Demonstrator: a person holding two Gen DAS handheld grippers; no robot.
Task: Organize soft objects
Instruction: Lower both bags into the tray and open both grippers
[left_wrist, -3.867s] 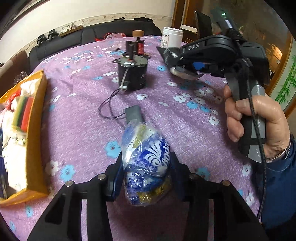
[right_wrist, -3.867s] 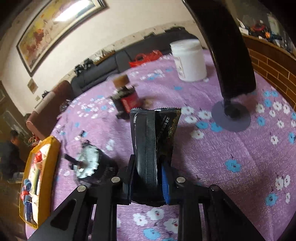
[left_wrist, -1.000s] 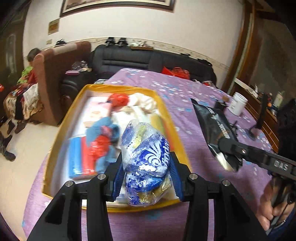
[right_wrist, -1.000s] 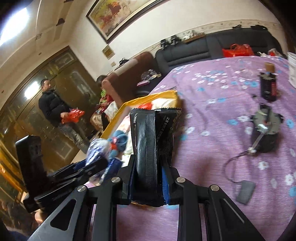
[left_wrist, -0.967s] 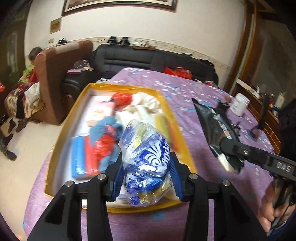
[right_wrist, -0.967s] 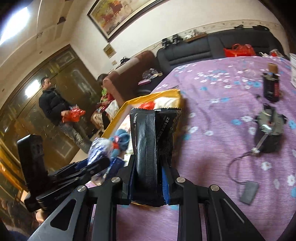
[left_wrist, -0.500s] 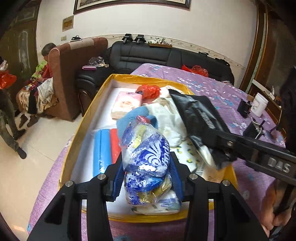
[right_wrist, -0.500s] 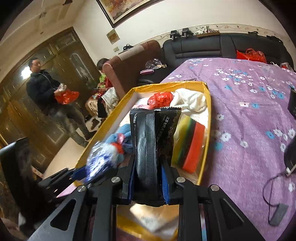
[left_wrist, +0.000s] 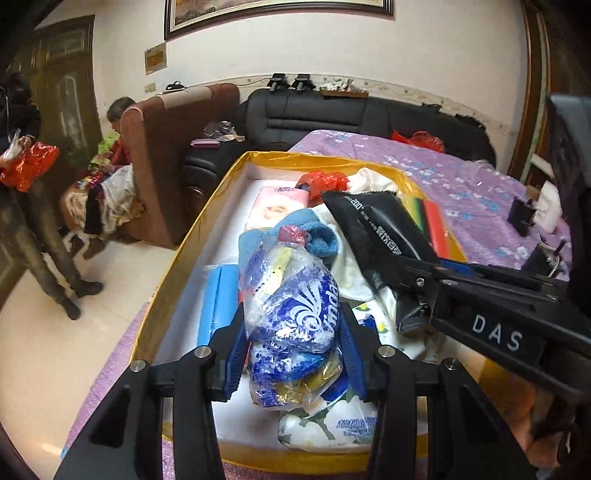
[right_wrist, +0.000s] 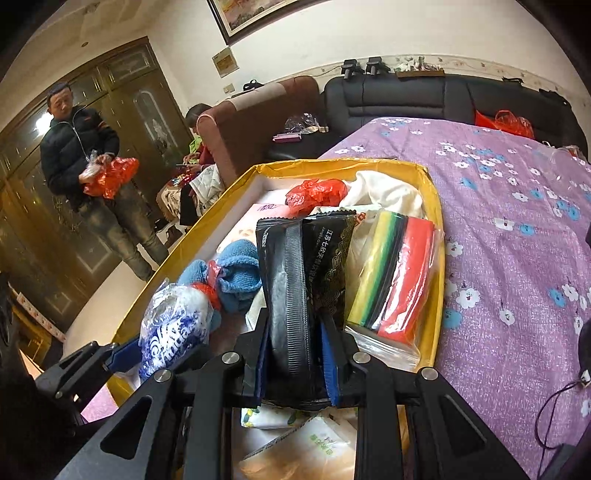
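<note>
Both packs are held over the yellow-rimmed cardboard box (left_wrist: 177, 258), so the step in hand looks like dropping them in.

Left gripper (left_wrist: 291, 354), bottom centre of the left wrist view: jaws narrowed and clamped on the crinkly blue-and-white clear plastic pack (left_wrist: 291, 306), which hangs over the near end of the box. Right gripper (right_wrist: 295, 354), bottom centre of the right wrist view: jaws nearly closed, pinching the flat black foil pouch with gold lettering (right_wrist: 306, 273) upright above the middle of the box.

To do it well, I'd lower each pack until it is close to the pile, then let go. Pick free spots: the white floor strip at the left of the box looks barest. Release one at a time so the two grippers, close together here, don't knock each other. Both packs are soft and will probably slump on landing, so don't press.

View differences:
- The left wrist view shows the right gripper's arm crossing from the right edge, plus the blue foam roll (left_wrist: 218, 299) and the floral tissue pack (left_wrist: 328, 424) under the held pack.
- The right wrist view shows the bagged stack of coloured sponges (right_wrist: 395, 288) at centre right, mostly hidden in the other view, the blue towel bundle (right_wrist: 236, 273), and the purple floral tablecloth (right_wrist: 517, 221) at right.
</note>
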